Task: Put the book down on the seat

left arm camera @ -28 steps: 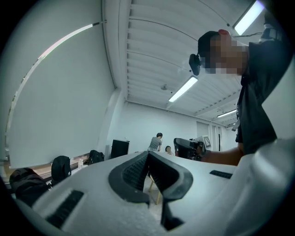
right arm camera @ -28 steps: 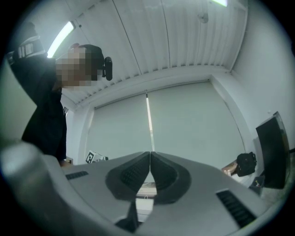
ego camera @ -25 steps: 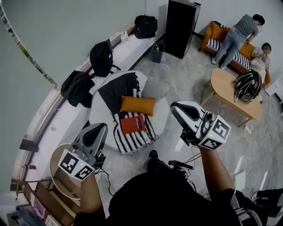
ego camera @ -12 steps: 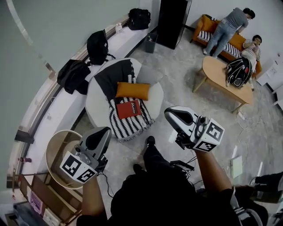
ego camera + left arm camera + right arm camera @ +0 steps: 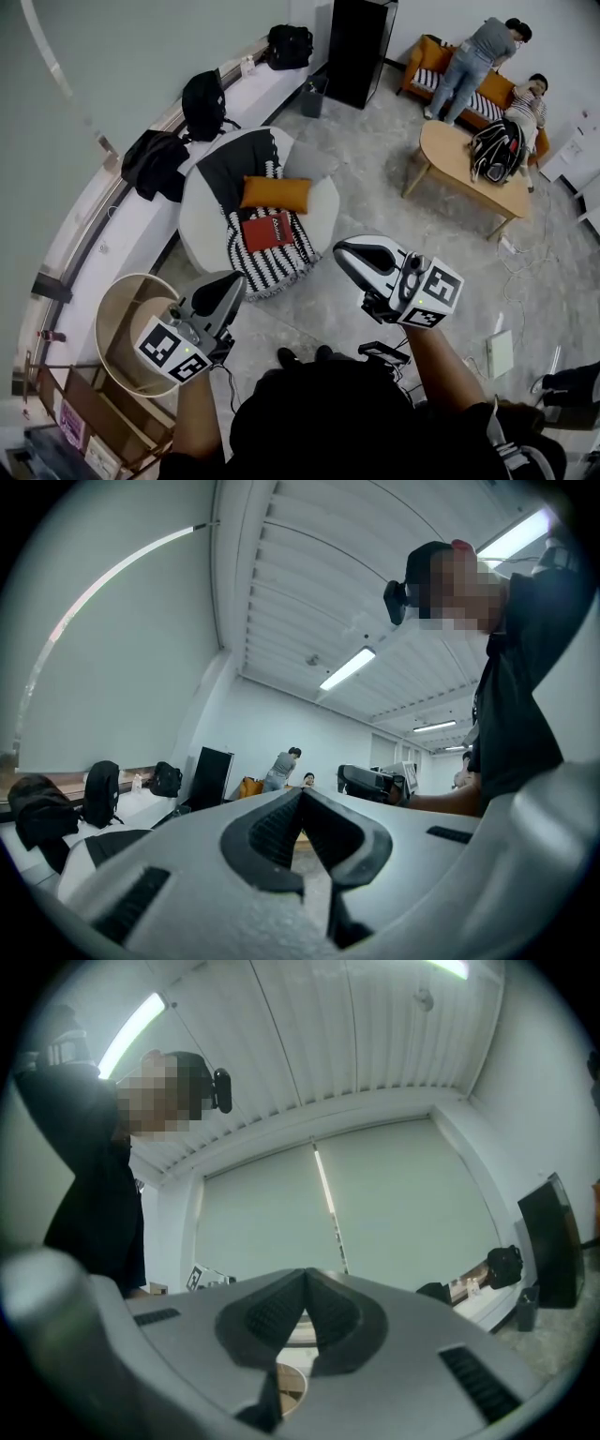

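A red book lies flat on the round white seat, on a black-and-white striped throw, just below an orange cushion. My left gripper hangs shut and empty at the lower left, well short of the seat. My right gripper is also shut and empty, held to the right of the seat's near edge. In the left gripper view the jaws meet tip to tip, pointing across the room. In the right gripper view the jaws also touch, tilted up toward the wall and ceiling.
A round side table stands at the lower left. Black bags lie on the window ledge. A wooden coffee table with a backpack and a sofa with two people are at the upper right. Cables trail on the floor by my feet.
The view has pulled back from the seat, so seat and book sit farther up and left. Both grippers have lowered and drawn closer to my body. The book has stayed put.
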Tool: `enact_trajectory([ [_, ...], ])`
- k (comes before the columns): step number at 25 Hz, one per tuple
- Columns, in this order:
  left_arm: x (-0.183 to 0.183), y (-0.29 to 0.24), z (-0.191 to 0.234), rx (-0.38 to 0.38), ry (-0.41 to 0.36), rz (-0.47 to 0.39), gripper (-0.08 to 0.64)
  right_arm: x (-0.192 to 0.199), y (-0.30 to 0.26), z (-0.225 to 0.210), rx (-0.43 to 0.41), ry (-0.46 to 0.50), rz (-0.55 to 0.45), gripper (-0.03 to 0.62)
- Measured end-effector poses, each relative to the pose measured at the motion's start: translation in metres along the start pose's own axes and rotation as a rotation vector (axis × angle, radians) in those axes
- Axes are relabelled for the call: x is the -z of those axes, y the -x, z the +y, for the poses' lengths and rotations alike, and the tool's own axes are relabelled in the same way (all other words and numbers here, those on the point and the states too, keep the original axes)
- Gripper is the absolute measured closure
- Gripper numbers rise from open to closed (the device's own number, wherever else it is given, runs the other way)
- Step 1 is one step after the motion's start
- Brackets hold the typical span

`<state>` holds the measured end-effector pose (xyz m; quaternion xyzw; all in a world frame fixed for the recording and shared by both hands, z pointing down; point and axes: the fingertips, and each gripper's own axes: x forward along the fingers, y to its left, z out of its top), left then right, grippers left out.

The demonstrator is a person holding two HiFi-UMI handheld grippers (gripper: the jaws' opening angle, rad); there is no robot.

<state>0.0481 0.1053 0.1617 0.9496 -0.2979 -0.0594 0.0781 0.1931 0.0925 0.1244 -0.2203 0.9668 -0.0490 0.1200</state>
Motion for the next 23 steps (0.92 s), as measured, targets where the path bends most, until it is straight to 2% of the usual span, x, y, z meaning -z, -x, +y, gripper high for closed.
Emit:
enact_trajectory([
  [8,0.007,-0.036,-0.049,0.025,-0.009,0.024,0.536,-0.001,0.037,0.017,-0.074,0.013,0.036,0.565],
  [16,0.030,-0.048,-0.066,0.012,0.008,0.041,0.536,0.011,0.058,0.016,-0.129,0.002,0.044,0.566],
  [23,0.041,-0.069,-0.096,0.049,0.002,0.067,0.535,0.004,0.084,0.019,-0.155,0.020,0.038,0.566],
])
